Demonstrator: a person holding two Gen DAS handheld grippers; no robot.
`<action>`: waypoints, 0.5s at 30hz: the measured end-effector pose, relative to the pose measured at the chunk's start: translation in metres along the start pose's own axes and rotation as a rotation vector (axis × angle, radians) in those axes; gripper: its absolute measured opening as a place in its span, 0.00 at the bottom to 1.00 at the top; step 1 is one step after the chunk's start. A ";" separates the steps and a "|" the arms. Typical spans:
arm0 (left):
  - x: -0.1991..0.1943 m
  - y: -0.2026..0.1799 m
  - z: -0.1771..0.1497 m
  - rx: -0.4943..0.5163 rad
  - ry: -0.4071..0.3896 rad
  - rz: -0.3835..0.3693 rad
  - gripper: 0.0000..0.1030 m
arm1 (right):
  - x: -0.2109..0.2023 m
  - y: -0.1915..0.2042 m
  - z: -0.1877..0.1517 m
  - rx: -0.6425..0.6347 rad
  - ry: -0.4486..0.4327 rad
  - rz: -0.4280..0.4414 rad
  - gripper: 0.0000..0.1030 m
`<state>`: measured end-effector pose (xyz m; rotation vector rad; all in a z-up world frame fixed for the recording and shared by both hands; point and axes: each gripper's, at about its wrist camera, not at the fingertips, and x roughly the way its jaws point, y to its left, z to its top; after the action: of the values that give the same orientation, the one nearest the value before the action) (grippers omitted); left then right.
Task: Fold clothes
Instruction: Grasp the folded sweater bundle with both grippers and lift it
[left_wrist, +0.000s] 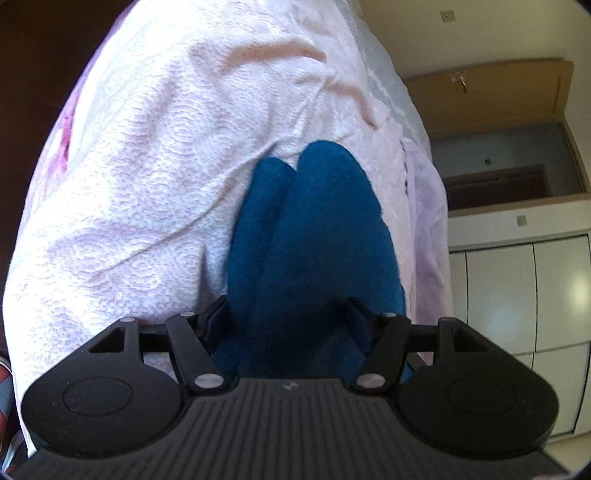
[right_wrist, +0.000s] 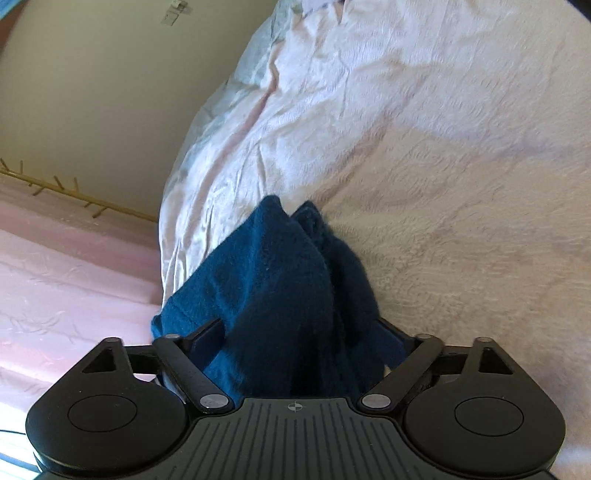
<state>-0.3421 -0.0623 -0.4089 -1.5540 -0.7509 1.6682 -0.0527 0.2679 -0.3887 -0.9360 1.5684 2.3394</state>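
While blue garment (left_wrist: 310, 236) lay bunched near bed (left_wrist: 147, 147) edge: left tongs (left_wrist: 286, 321) open astride fabric; right tongs (right_wrist: 303, 332) likewise open, seemingly releasing.

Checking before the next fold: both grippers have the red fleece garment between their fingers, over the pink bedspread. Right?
Wrong on colour: the fleece garment is dark blue, not red, as both wrist views show. It does sit between the fingers of the left gripper and right gripper, over the pink bedspread.
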 end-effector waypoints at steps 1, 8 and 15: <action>0.001 0.000 0.000 0.008 0.007 0.000 0.59 | 0.004 -0.003 0.002 0.002 0.015 0.008 0.92; 0.016 0.003 0.003 0.014 0.027 0.005 0.59 | 0.029 -0.011 0.011 -0.009 0.107 0.027 0.94; 0.015 -0.012 -0.001 0.084 0.006 -0.002 0.23 | 0.033 -0.012 0.008 0.018 0.113 0.078 0.49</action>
<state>-0.3395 -0.0432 -0.4082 -1.4983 -0.6706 1.6719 -0.0763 0.2737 -0.4151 -1.0384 1.6945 2.3578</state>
